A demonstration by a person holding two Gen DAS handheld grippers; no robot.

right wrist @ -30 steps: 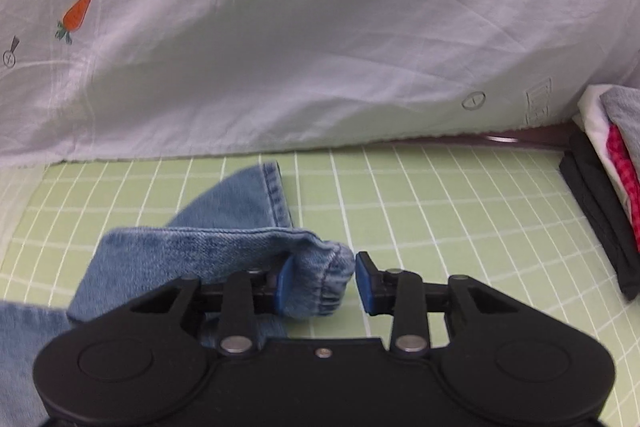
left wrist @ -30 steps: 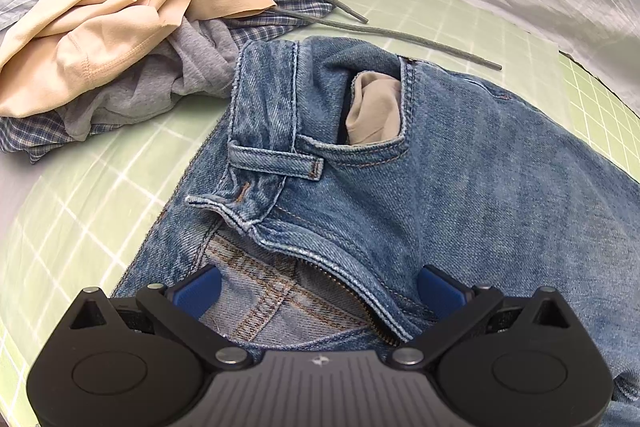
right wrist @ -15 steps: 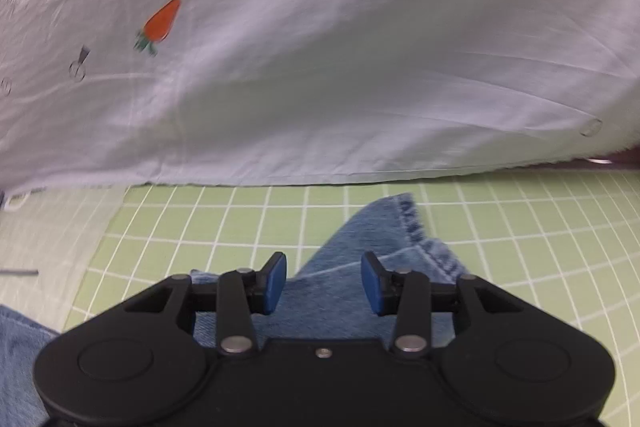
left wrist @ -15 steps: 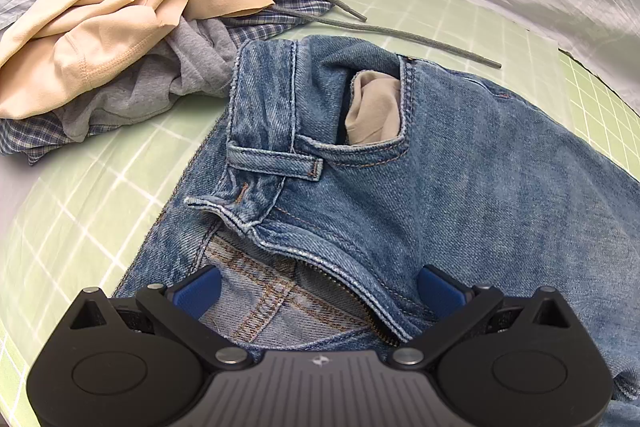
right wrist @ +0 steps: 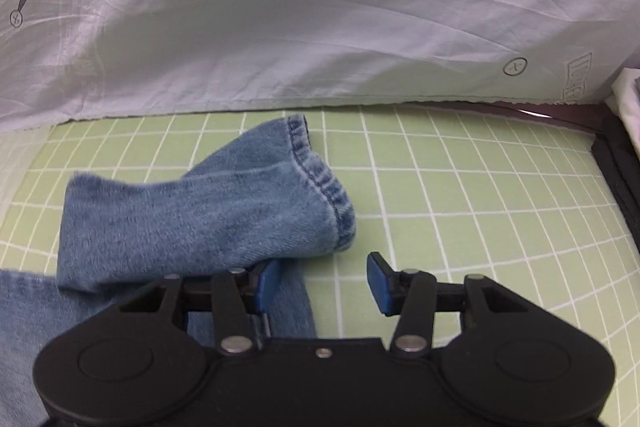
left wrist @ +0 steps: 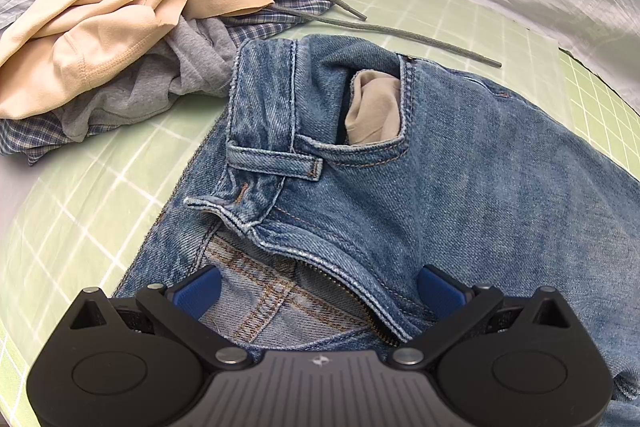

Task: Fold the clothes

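Right wrist: right gripper [right wrist: 322, 281] fingers just parted, jeans [right wrist: 208, 211] cuff free; left gripper [left wrist: 318, 291] released.

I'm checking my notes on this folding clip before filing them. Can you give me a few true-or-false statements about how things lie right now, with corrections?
1. The jeans lie on a green gridded mat. True.
2. The right gripper is clamped on the jeans' leg hem. False: its jaws stand apart, the hem lying beside them on the mat.
3. A pale pocket lining sticks out at the waistband. True.
4. The left gripper is shut. False: its jaws stand wide over the open fly.
5. The pile of clothes is neatly folded. False: it is crumpled.
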